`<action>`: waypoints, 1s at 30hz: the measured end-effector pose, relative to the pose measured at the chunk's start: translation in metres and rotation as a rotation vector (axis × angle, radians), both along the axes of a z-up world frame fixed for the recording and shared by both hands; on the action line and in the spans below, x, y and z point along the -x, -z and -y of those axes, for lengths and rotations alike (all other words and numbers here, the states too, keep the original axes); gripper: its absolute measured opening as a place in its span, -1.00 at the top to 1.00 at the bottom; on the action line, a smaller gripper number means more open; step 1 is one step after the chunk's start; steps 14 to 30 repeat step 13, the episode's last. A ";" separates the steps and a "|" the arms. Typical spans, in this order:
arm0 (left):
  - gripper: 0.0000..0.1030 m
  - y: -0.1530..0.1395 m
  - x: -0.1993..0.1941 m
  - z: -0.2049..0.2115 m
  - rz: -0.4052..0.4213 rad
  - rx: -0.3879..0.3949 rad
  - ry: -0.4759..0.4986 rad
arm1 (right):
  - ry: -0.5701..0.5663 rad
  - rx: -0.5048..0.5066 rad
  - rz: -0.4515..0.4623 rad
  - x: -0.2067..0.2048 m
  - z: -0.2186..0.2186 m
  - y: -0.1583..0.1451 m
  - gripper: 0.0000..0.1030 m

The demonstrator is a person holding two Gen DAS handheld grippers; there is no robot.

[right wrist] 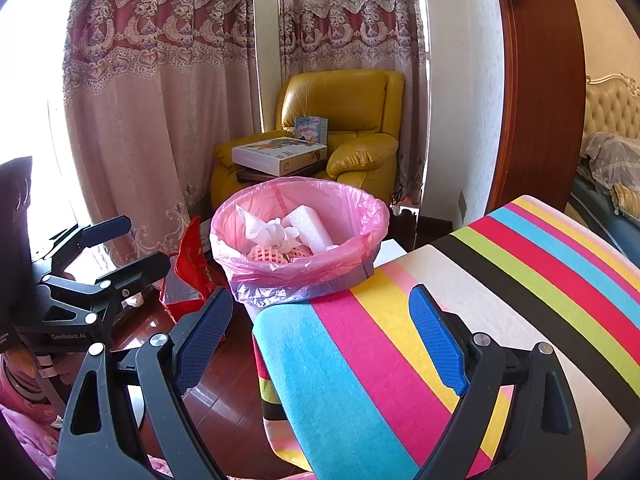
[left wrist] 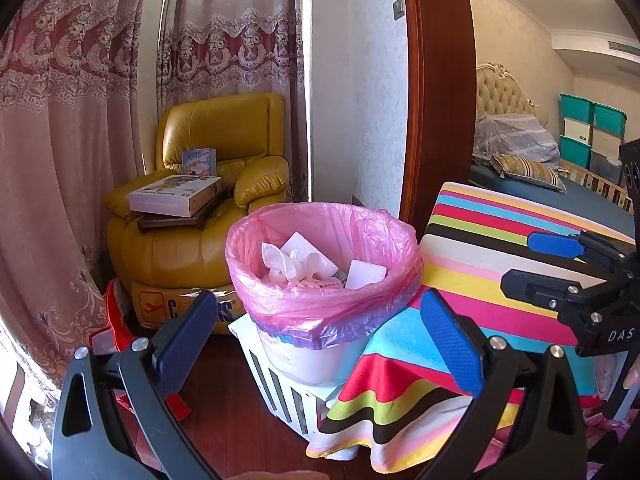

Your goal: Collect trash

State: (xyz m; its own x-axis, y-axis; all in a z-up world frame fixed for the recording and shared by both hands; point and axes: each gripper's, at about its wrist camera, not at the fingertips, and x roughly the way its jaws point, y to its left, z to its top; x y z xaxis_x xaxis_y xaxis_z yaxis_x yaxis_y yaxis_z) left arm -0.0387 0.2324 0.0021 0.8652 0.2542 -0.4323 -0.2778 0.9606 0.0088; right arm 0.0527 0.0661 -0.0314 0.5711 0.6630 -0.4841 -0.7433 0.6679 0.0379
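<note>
A white bin lined with a pink bag [left wrist: 324, 304] stands on a white crate, next to the striped table; it also shows in the right wrist view [right wrist: 298, 276]. Inside lie crumpled white tissues [left wrist: 298, 262], white foam pieces [right wrist: 308, 226] and pink foam netting [right wrist: 262, 254]. My left gripper [left wrist: 320, 340] is open and empty, just in front of the bin. My right gripper [right wrist: 322, 334] is open and empty, over the table's near corner. Each gripper shows in the other's view: the right one [left wrist: 536, 262], the left one [right wrist: 128, 240].
A table under a striped cloth [right wrist: 460, 300] fills the right side. A yellow armchair [left wrist: 208, 208] with boxes on it stands behind the bin, by the curtains. A red bag [right wrist: 192, 272] lies on the wooden floor left of the bin. A bed [left wrist: 520, 152] shows through the doorway.
</note>
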 end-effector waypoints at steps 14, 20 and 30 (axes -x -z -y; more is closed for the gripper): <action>-0.91 -0.002 -0.017 0.017 -0.022 -0.023 0.029 | 0.052 -0.024 -0.010 -0.002 0.033 -0.005 -0.64; -0.91 -0.002 -0.017 0.017 -0.022 -0.023 0.029 | 0.052 -0.024 -0.010 -0.002 0.033 -0.005 -0.64; -0.91 -0.002 -0.017 0.017 -0.022 -0.023 0.029 | 0.052 -0.024 -0.010 -0.002 0.033 -0.005 -0.64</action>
